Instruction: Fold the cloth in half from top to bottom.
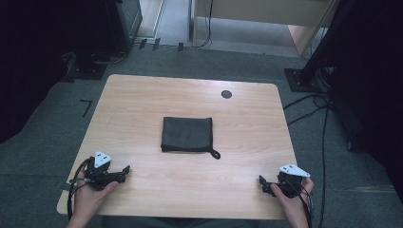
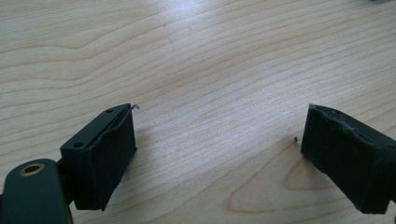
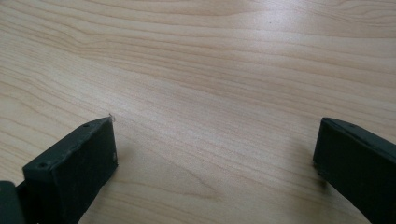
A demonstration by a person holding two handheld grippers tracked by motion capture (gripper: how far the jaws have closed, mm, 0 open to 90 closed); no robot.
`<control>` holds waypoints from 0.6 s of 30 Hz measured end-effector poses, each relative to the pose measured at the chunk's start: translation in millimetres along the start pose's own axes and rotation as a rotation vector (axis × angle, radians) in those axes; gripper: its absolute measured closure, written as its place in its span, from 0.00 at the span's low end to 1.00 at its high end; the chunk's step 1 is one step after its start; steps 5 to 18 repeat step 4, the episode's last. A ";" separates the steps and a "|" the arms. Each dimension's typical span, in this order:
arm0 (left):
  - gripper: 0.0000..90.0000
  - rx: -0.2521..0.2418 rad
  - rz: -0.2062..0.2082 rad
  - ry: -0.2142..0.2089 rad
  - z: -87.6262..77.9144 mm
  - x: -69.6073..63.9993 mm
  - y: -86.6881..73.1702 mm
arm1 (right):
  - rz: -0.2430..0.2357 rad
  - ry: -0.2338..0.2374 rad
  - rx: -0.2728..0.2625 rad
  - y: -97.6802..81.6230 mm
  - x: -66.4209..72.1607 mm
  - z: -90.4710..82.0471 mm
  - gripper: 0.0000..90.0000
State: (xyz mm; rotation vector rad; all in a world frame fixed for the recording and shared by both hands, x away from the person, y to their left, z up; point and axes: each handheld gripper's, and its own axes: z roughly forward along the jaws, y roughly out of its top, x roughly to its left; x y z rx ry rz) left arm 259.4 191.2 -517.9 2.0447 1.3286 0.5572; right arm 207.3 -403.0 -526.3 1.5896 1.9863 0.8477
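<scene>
A dark folded cloth (image 1: 186, 134) with a small hanging loop at its near right corner lies flat in the middle of the wooden table (image 1: 142, 99). My left gripper (image 1: 124, 171) rests near the front left corner, held by a hand, well short of the cloth. My right gripper (image 1: 263, 184) sits near the front right corner in the other hand. In the left gripper view the left gripper (image 2: 217, 140) stands open over bare wood. In the right gripper view the right gripper (image 3: 217, 149) is open too, with nothing between its jaws.
A small dark round cap (image 1: 226, 94) is set in the table near its far edge. Grey carpet surrounds the table, with black stands (image 1: 88, 66) at the back left and right, and cables (image 1: 323, 123) trailing on the floor at the right.
</scene>
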 end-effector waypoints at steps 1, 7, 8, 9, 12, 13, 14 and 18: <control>0.11 0.000 0.000 0.000 0.0 0.0 0.0 | 0.001 -0.001 -0.001 0.0 0.1 0.1 0.00; 0.11 0.000 0.000 0.000 0.0 0.0 0.0 | 0.000 -0.002 -0.002 0.1 -0.1 0.2 0.00; 0.11 0.000 0.000 0.000 0.0 0.0 0.0 | 0.000 -0.002 -0.002 0.1 -0.1 0.2 0.00; 0.11 0.000 0.000 0.000 0.0 0.0 0.0 | 0.000 -0.002 -0.002 0.1 -0.1 0.2 0.00; 0.11 0.000 0.000 0.000 0.0 0.0 0.0 | 0.000 -0.002 -0.002 0.1 -0.1 0.2 0.00; 0.11 0.000 0.000 0.000 0.0 0.0 0.0 | 0.000 -0.002 -0.002 0.1 -0.1 0.2 0.00; 0.11 0.000 0.000 0.000 0.0 0.0 0.0 | 0.000 -0.002 -0.002 0.1 -0.1 0.2 0.00; 0.11 0.000 0.000 0.000 0.0 0.0 0.0 | 0.000 -0.002 -0.002 0.1 -0.1 0.2 0.00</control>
